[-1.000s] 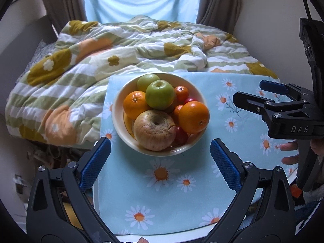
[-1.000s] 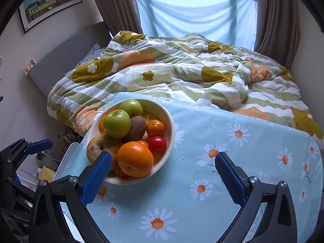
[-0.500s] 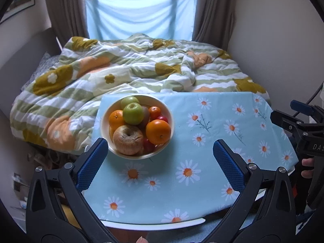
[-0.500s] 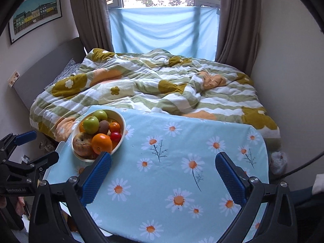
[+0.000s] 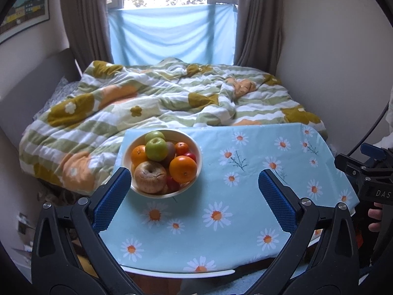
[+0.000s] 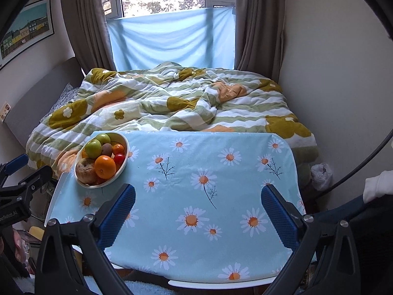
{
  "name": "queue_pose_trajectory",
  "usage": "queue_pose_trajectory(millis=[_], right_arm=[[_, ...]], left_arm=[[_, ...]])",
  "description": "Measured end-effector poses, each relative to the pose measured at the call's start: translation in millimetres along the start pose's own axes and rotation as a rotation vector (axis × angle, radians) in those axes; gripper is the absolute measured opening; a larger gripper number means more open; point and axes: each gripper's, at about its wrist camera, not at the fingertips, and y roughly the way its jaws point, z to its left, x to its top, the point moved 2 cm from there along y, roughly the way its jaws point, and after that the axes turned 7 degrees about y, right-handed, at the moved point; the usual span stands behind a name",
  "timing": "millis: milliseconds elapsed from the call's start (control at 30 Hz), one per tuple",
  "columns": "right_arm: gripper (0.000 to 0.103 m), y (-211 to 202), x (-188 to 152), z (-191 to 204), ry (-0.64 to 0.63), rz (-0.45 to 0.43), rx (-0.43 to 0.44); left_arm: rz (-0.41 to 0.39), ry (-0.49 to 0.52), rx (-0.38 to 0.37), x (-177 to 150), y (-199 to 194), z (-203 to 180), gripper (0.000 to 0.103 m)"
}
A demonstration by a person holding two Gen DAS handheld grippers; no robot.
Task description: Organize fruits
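Observation:
A cream bowl [image 5: 196, 147] [image 6: 124, 156] piled with fruit sits at the table's far left corner. It holds green apples [image 5: 156, 148], oranges [image 5: 183, 169], a wrinkled brown apple [image 5: 149, 177], a kiwi [image 6: 106, 149] and small red fruit [image 6: 119, 158]. My left gripper [image 5: 194, 194] hangs open, pulled back above the near table edge, nothing between its blue pads. My right gripper [image 6: 197, 211] is open too, above the table's near middle, well right of the bowl. Each gripper shows at the edge of the other's view.
The table [image 6: 221, 184] wears a light blue daisy cloth. Behind it lies a bed with a flowered green and white quilt [image 5: 159, 103]. Curtains and a window stand at the back. A hand [image 5: 374, 218] holds the right gripper's handle.
Both grippers have drawn back and up from the bowl, so it looks smaller and more of the table and room shows. Both stay open. The fruit has not moved.

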Motion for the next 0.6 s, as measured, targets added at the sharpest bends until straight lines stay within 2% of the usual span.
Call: queue_pose_trajectory(millis=[600], right_arm=[[0.102,-2.6,0.0,-8.6,0.006,-0.010,-0.015]], left_arm=[[-0.005,0.002,0.001,0.2,-2.4,-4.5,0.103]])
